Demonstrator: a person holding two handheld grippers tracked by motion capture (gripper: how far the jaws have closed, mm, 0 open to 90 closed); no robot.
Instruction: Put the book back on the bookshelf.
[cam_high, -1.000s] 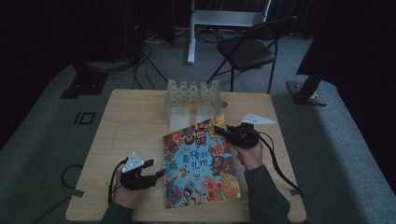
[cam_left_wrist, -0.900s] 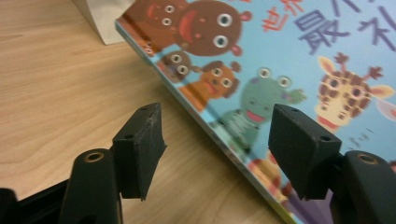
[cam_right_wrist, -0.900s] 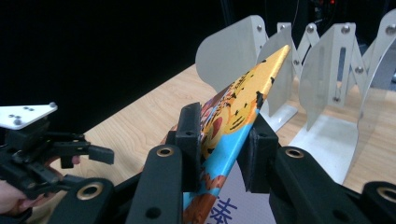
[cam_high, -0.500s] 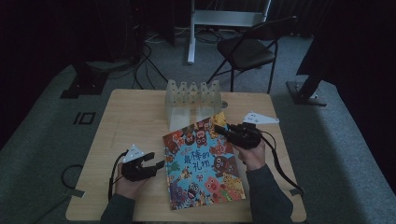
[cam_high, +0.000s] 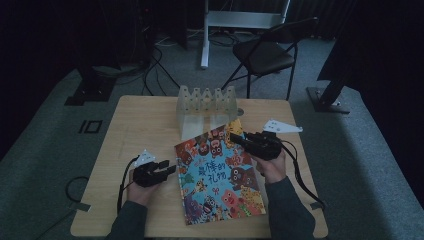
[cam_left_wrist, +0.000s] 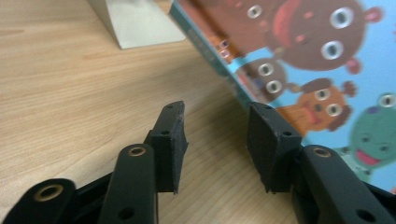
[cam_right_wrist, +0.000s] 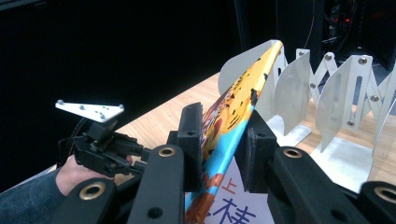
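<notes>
Your right gripper (cam_right_wrist: 219, 140) clamped on book (cam_high: 220, 175) top corner, book flat on table (cam_high: 135, 120) before rack (cam_high: 205, 102). Left gripper (cam_left_wrist: 217, 140) jaws just closing, nothing between, beside spine. Lift one-handed, book may sag, slip, hit rack.

A dim lab: stand bases (cam_high: 89, 90), floor cables (cam_high: 165, 67), folding chair (cam_high: 265, 52)

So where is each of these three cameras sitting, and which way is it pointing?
High view: above the person's side, looking forward and down on the table; forearms, left tool and right tool show.
Left gripper view: rides the left tool, facing the tabletop beside the picture book; its two black jaws show.
Right gripper view: rides the right tool, facing the metal rack; jaws clamp the book.
All share the book.
</notes>
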